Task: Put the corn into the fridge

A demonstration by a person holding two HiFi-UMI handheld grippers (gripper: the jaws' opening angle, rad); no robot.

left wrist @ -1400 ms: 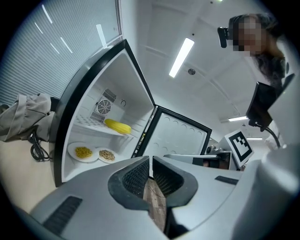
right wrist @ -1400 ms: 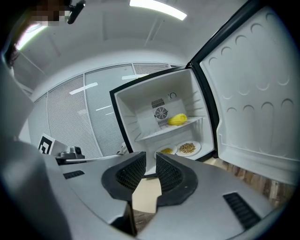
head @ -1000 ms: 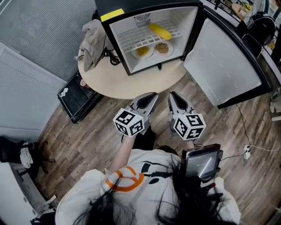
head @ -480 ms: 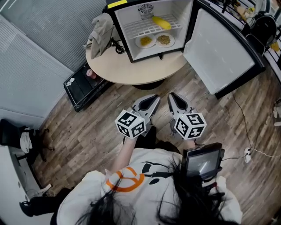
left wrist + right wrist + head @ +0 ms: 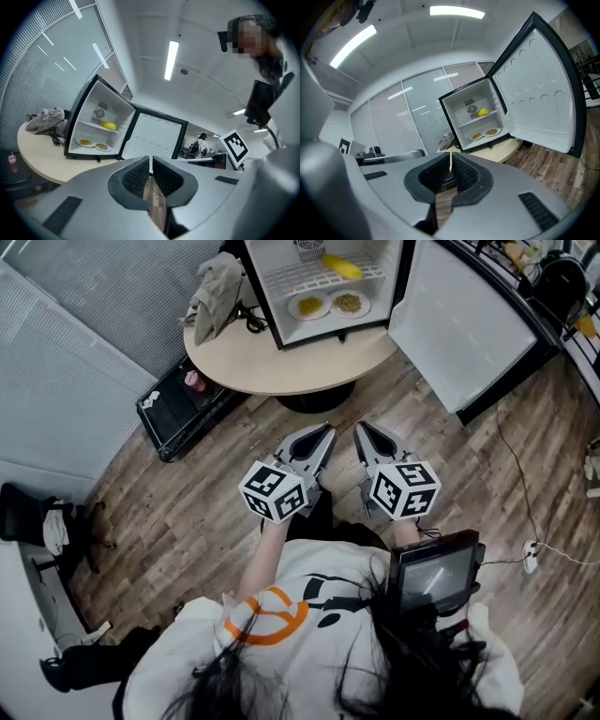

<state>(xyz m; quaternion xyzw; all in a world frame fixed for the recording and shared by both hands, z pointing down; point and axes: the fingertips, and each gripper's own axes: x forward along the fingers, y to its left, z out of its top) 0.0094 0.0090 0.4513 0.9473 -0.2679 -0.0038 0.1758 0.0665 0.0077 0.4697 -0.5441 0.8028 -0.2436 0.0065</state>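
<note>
Head view, left gripper (image 5: 328, 430), right gripper (image 5: 359, 427) side by side, pointing forward, jaws together, empty

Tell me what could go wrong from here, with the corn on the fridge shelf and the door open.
1. The fridge door stands wide open over the floor; left so, the fridge may warm, and someone passing may knock it.
2. The corn lies loose on the wire shelf; a bump to the fridge might roll it off.
3. A white plug and its cable lie on the floor at the person's right; a step there might catch them.
</note>
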